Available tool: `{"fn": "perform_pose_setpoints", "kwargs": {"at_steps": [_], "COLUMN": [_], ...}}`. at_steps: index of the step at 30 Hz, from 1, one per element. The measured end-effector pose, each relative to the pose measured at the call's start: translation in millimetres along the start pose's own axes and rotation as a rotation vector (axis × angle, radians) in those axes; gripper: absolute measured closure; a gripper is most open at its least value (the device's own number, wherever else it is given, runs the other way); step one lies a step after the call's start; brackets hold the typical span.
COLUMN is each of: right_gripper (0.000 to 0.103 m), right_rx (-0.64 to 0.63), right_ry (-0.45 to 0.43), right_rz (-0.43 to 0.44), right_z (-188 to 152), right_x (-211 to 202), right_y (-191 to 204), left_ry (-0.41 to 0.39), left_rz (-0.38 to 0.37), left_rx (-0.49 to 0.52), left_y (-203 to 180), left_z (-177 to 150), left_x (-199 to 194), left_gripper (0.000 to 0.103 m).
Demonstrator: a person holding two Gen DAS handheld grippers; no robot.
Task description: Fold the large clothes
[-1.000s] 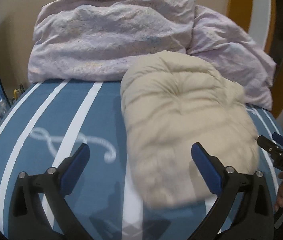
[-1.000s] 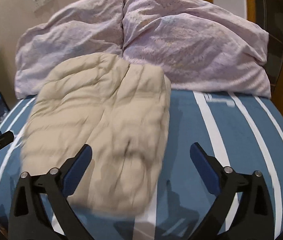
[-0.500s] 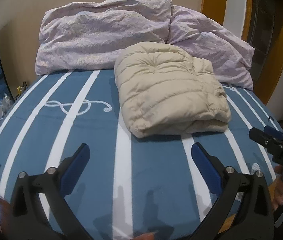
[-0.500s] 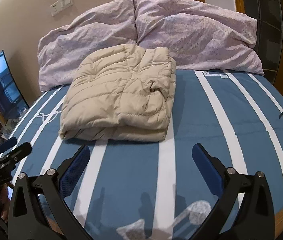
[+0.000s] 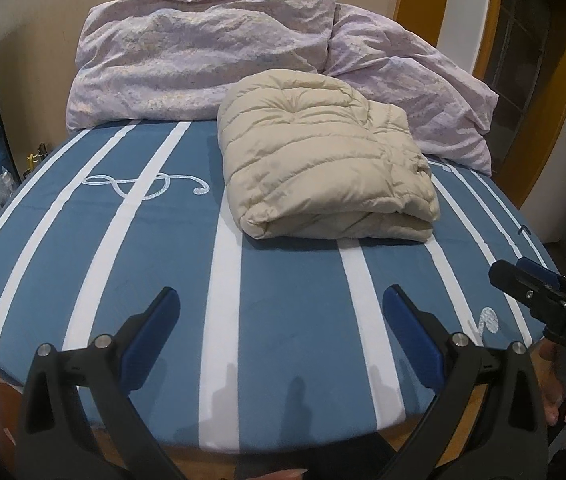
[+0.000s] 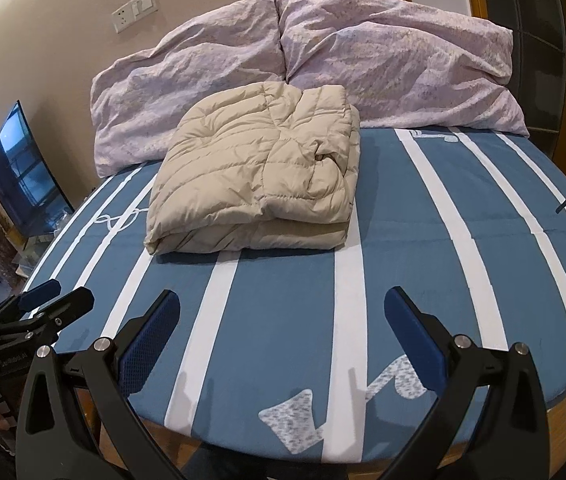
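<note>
Beige quilted puffer jacket (image 5: pixel 323 156) (image 6: pixel 259 172), folded into a thick rectangular bundle, lies flat mid-bed on the blue white-striped sheet (image 5: pixel 283 320), far edge touching the lilac pillows (image 5: pixel 203 52), folded edge facing the cameras.

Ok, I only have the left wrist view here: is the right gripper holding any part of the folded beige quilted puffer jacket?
Observer: No. The right gripper is wide open and empty, short of the folded beige quilted puffer jacket, which lies on the blue white-striped bed cover.
Operator: How does the jacket's right-hand side look?
Observer: A cuff opening gapes on the top layer near that edge; the layers beneath look evenly stacked.
Operator: Anything by the bed's front edge on that side?
Observer: Only a grey patterned patch on the cover, seen between the open jaws.
</note>
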State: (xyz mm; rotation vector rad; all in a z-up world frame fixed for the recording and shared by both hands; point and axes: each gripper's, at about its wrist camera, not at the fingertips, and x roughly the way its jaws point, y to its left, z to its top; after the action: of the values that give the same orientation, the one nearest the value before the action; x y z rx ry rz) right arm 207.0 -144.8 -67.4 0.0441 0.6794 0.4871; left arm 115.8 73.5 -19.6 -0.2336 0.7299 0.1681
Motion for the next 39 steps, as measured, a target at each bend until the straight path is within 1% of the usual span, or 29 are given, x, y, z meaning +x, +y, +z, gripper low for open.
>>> {"fn": "perform_pose_setpoints", "kwargs": {"at_steps": [10,17,24,34,39], "right_gripper": [0.001,0.001,0.001,0.001,0.001], "right_rx": [0.003,0.002,-0.018,-0.006,-0.008], "right_ry": [0.022,0.023,0.013,0.021,0.021], "right_rz": [0.045,0.049,0.054,0.059,0.059], "right_z": [-4.9,-5.5,-8.7,-8.3,-8.2], "right_x": [-8.9,-13.1,-27.2,-27.7,-27.7], "right_y": [2.2,2.8,7.8,8.4,8.8], "left_ry": [0.008,-0.004,-0.011,-0.001,0.007], "left_rz": [-0.035,-0.039,-0.046,-0.058,-0.076], "left_rx": [0.001,0.006,0.004,0.002,0.0], "left_y": [-7.3,-11.9,-13.7,-17.2,-18.8], "left_z": [-5.1,-5.5,-6.3,-8.1,-6.9], "left_x": [-9.9,-19.3,-28.3,-29.9,-28.6], "left_gripper": [0.002,0.002,0.002,0.002,0.002]}}
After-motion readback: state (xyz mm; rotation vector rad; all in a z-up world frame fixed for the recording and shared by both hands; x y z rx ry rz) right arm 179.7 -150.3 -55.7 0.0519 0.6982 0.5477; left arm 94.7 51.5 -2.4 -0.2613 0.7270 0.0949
